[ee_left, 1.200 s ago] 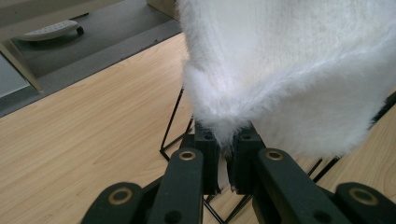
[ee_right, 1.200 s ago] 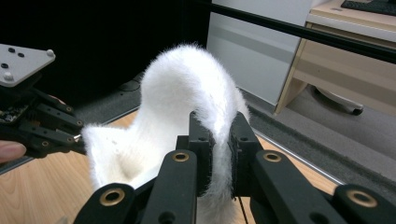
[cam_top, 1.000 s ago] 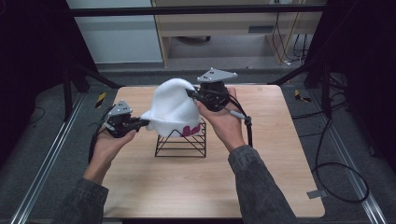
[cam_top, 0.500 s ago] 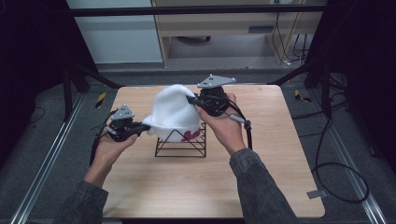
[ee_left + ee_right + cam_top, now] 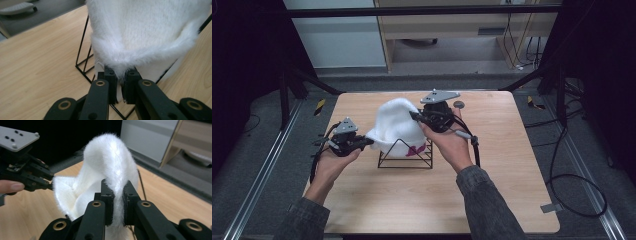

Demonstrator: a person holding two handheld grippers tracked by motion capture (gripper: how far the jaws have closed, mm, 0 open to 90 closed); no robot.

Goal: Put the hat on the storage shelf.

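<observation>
Grippers stretching white fuzzy hat [image 5: 394,125] over black wire rack [image 5: 406,155] at desk [image 5: 512,150] centre. Left gripper [image 5: 364,142] jaws pinching hat's lower left rim; right gripper [image 5: 414,116] jaws pinching upper right rim. Hat draping rack top, pink patch showing beneath.

A light wooden table [image 5: 377,200] stands on grey floor [image 5: 262,165], with a pale cabinet [image 5: 337,35] behind.

A lab or test bay: a bare wooden table [image 5: 512,150] inside a black frame [image 5: 422,10], loose cables [image 5: 572,180] on grey floor.
</observation>
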